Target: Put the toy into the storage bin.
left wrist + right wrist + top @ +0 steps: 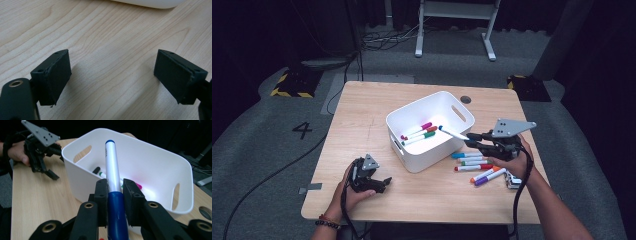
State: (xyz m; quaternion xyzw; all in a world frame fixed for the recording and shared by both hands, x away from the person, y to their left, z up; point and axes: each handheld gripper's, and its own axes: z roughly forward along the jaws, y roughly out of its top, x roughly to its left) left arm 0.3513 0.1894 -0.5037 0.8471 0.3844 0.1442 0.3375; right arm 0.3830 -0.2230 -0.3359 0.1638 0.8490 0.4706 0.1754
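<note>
My right gripper (472,140) is shut on a blue-capped white marker (453,133), lifted so the marker's tip reaches over the right rim of the white bin (412,159). In the right gripper view the blue marker (112,170) stands clamped between the pads of the right gripper (115,195), pointing into the white bin (160,152). Three markers (418,134) lie inside the bin. Several loose markers (474,162) lie on the table to the bin's right. My left gripper (382,183) rests open on the wood at the front left, and the left gripper (112,77) has bare table between its jaws.
The wooden table (362,130) has a round cable hole (466,99) behind the bin. A small white object (512,180) lies near my right hand. Cables trail from both grippers off the front edge. The floor beyond holds a desk frame (452,25).
</note>
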